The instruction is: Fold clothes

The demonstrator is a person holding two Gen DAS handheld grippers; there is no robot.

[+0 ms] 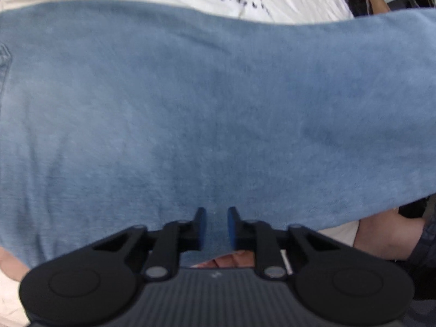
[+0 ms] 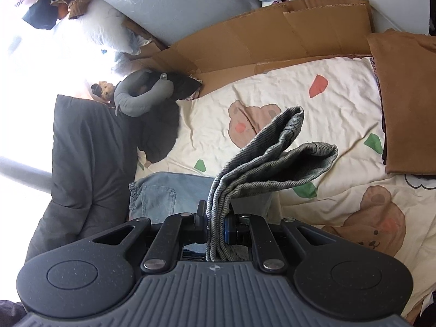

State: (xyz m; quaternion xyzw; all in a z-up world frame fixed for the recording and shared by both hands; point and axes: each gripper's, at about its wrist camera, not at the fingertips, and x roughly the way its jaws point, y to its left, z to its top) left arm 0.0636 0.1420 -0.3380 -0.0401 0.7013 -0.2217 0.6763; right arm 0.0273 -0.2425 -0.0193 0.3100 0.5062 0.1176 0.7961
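Note:
Blue denim cloth [image 1: 218, 109] fills nearly the whole left wrist view, blurred and close. My left gripper [image 1: 216, 229] has its blue pads closed on the near edge of this cloth, and a strip of denim shows between them. In the right wrist view my right gripper [image 2: 216, 218] is shut on a bunched fold of grey woven cloth [image 2: 272, 158], which sticks out past the fingers in two loose loops. Just beyond that gripper, light blue jeans [image 2: 163, 196] with a back pocket lie on the bed.
A cream bedsheet [image 2: 340, 103] printed with bears and coloured patches covers the bed. A brown cloth [image 2: 408, 95] lies at the right, flattened cardboard [image 2: 272, 35] at the back. A dark jacket [image 2: 90, 150] and grey neck pillow [image 2: 139, 98] lie left. A person's leg [image 1: 387, 234] is close.

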